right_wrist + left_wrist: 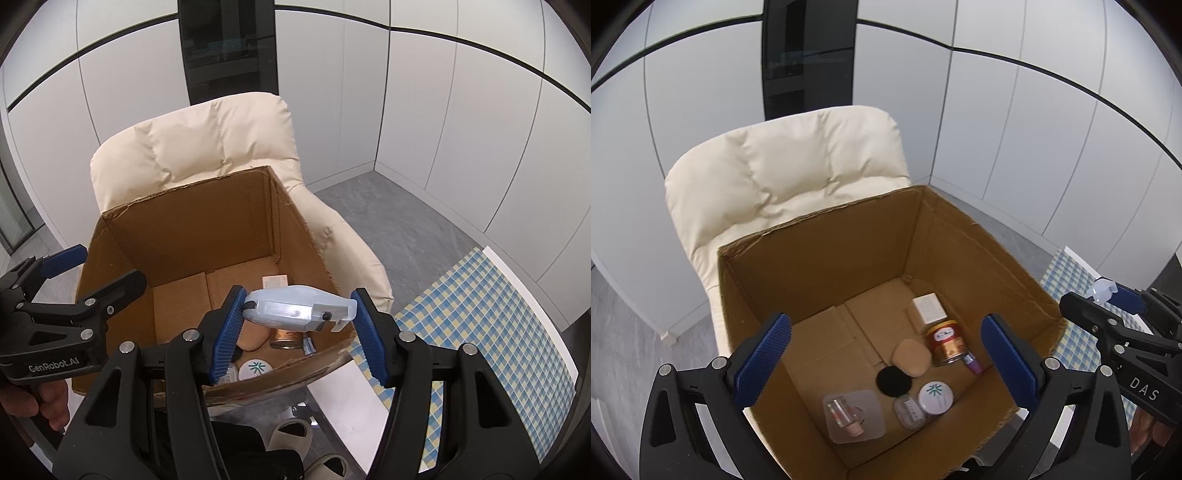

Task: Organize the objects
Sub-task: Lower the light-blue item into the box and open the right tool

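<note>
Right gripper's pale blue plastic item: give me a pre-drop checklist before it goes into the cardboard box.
1. Right gripper clamped on the pale blue plastic item: ok.
2. Item over the cardboard box opening: ok, near its front right corner.
3. Left gripper open and holding nothing: ok.
4. Left gripper out of the drop path: ok, off to the left in the right wrist view.
5. Bare floor directly below the item: not ok; red can and beige sponge lie there.
6. Box steady on the cream chair: cannot tell.
</note>
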Demonstrator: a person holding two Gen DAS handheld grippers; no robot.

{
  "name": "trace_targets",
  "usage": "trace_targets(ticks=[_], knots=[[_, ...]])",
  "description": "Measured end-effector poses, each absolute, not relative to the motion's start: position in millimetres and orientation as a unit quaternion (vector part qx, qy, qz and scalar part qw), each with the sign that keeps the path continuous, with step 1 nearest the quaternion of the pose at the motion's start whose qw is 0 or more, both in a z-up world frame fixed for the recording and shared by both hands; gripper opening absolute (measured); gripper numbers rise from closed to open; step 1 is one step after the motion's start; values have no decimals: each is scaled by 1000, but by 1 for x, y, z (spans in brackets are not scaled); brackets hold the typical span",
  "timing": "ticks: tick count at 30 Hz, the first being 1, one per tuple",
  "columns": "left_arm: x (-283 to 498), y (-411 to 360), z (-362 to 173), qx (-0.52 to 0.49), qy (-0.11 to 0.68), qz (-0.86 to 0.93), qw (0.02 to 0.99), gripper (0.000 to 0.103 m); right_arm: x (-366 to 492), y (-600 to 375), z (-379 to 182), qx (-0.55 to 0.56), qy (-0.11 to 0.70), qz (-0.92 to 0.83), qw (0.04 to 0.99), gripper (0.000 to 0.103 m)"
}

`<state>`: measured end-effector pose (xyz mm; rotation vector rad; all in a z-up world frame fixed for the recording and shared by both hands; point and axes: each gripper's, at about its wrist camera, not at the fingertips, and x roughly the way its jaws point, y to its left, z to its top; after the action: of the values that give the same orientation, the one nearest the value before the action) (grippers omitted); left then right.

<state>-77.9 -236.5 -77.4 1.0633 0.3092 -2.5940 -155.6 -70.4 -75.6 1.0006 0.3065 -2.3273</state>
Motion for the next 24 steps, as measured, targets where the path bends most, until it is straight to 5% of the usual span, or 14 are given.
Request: trace_targets(ticks=[24], knots=[[-41,-288,-76,363,131,-901,198,102,-145,-135,-87,379,141,-854,328,61]])
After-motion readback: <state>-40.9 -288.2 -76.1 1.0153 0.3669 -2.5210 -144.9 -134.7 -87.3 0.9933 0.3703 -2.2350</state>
